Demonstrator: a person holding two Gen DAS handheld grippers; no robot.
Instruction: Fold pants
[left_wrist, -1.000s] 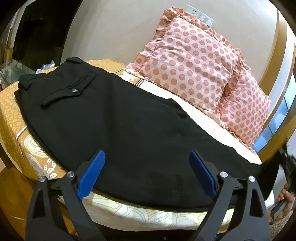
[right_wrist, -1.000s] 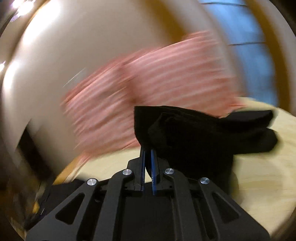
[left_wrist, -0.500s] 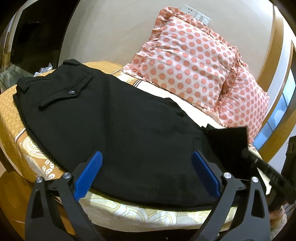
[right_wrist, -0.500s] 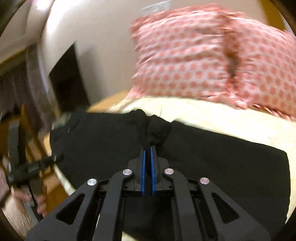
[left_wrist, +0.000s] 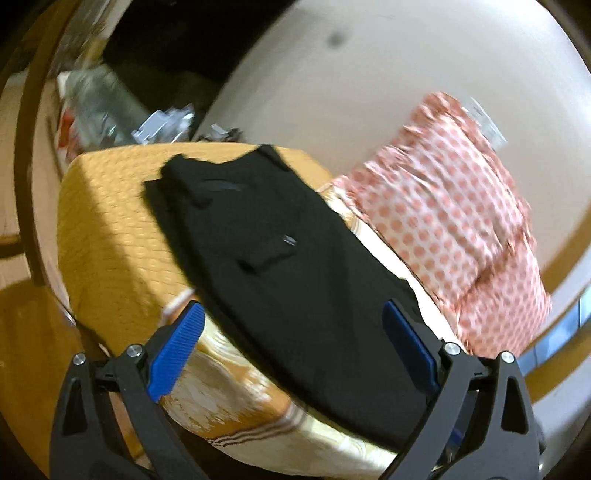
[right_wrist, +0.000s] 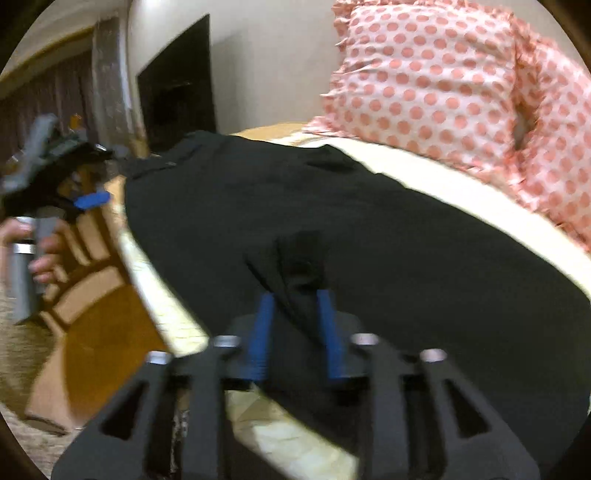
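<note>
Black pants laid flat across bed, waistband end w/ button pocket toward orange-covered far corner, leg portion toward near edge. Polka-dot pillows just beside far edge of fabric, against wall.

Left gripper: jaws wide apart, nothing between pads, held above near edge of bed over pants. Blue pads clear of fabric.

Right gripper: jaws partly apart; small raised pucker of black cloth between pads. Contact w/ pads not resolvable (blur), so grip state: cannot tell.

Handling est.: soft woven fabric, light-to-medium wt, no stiffness; drapes and sags when lifted, bunches if pinched mid-panel. Low slip on textured bed cover. Not fragile.

Recommended hold pts: hem or waistband corners, both layers pinched together, one gripper per corner. Avoid single-layer pinch: layers separate, fold goes skewed. Lift low, carry over, lay down, smooth.
</note>
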